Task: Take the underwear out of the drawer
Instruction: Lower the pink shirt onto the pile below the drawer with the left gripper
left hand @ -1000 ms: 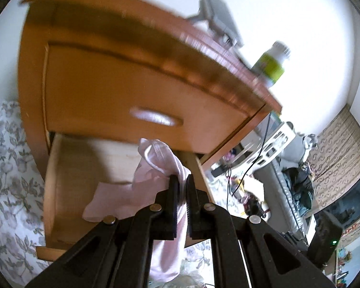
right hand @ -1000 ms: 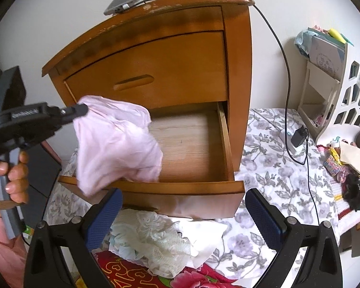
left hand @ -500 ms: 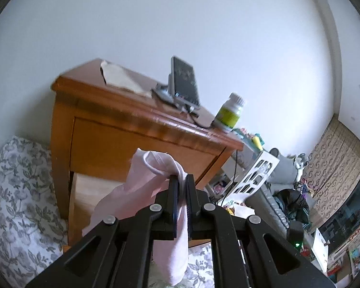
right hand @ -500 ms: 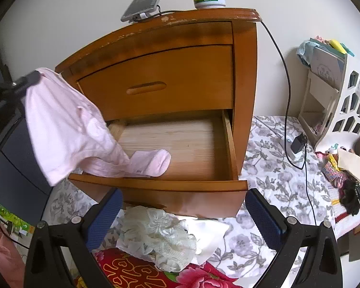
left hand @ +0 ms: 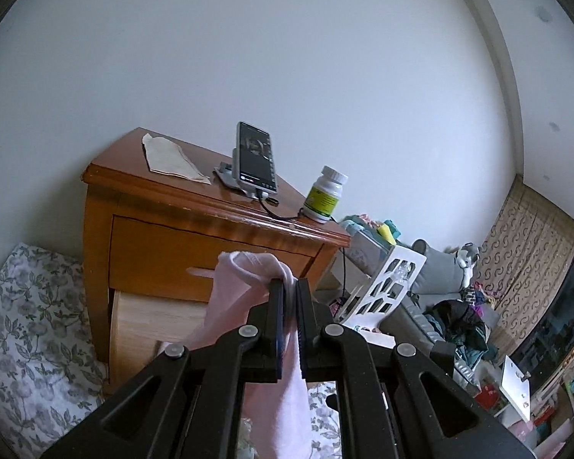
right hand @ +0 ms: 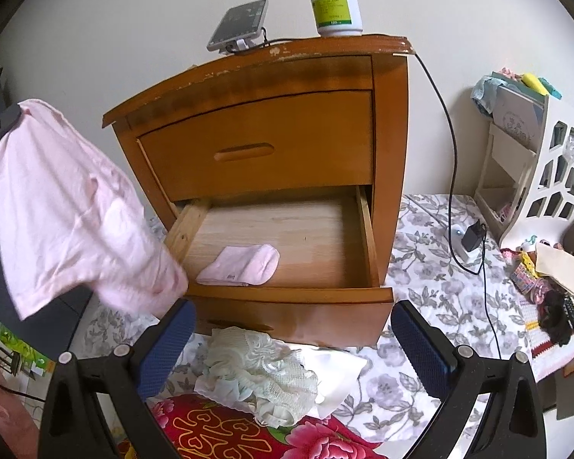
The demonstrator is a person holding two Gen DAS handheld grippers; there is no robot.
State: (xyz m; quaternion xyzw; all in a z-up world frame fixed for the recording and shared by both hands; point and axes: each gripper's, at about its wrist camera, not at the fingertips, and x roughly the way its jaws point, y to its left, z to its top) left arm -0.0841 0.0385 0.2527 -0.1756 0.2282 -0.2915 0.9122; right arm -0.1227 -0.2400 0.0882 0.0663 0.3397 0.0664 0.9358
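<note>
lifted clear of the open drawer (right hand: 287,237) now: pink underwear (left hand: 245,290) pinched between left gripper (left hand: 291,287) fingers, hanging below them. right gripper (right hand: 291,329) fingers spread, empty. second pink piece (right hand: 241,266) left in the drawer, beyond them.

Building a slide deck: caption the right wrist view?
Pink cotton underwear hangs lifted beside the open wooden drawer; open right gripper waits.

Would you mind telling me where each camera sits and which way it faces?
Left wrist: on the left gripper, facing the nightstand from its side; its fingers clamp pink underwear.
Right wrist: on the right gripper, looking down into the open drawer; its fingers stand apart.
Shared: nightstand, underwear, phone, bottle.
</note>
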